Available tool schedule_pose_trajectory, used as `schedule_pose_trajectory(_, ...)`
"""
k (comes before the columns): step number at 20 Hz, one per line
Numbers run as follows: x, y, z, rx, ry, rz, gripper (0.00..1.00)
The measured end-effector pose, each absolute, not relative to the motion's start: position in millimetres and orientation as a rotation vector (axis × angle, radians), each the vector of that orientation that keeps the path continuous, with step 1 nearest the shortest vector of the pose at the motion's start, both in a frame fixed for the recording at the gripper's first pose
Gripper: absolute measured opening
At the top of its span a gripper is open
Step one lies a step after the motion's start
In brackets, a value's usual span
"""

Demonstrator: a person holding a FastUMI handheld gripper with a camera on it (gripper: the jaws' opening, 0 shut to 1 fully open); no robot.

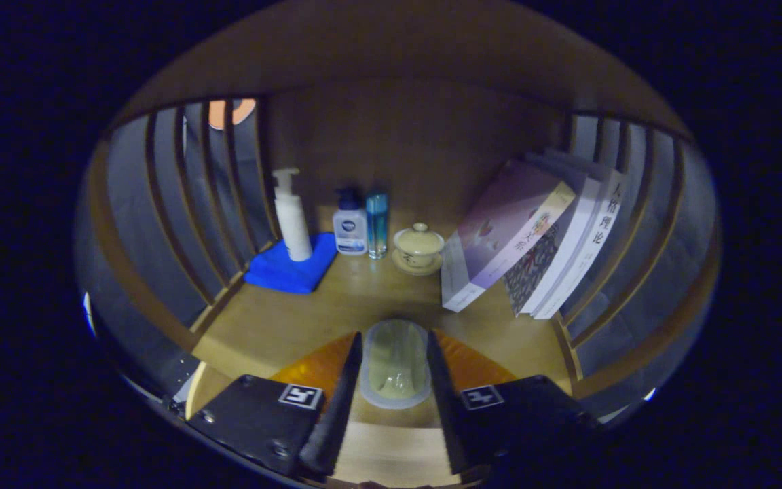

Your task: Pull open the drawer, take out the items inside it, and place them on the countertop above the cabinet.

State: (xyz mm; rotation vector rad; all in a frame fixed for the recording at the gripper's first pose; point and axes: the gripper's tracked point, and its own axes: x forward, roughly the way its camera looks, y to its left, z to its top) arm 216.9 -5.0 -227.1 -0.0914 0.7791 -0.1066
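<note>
Tongs grip a pale soap dish over the bench — placing step; next, release before the lidded teacup.

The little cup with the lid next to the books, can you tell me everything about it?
The little cup is a pale cream bowl with a domed lid and a small knob on top. It looks like glazed ceramic, stands upright on a matching saucer on the wooden countertop, between a blue bottle and the leaning books, well beyond the claw.
</note>
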Motion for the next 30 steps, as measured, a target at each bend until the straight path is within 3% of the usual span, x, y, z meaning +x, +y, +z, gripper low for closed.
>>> schedule_pose_trajectory(3, 187, 12, -200, -0.106, 0.691, -0.064, 0.82)
schedule_pose_trajectory(7, 141, 32, -169, -0.139, 0.547, -0.023, 0.85)
schedule_pose_trajectory(9, 120, 40, -160, -0.138, 0.488, -0.003, 1.0)
schedule_pose_trajectory(15, 66, 57, -162, -0.128, 0.304, 0.028, 1.0)
schedule_pose_trajectory(30, -45, 71, -278, -0.123, 0.264, 0.046, 1.0)
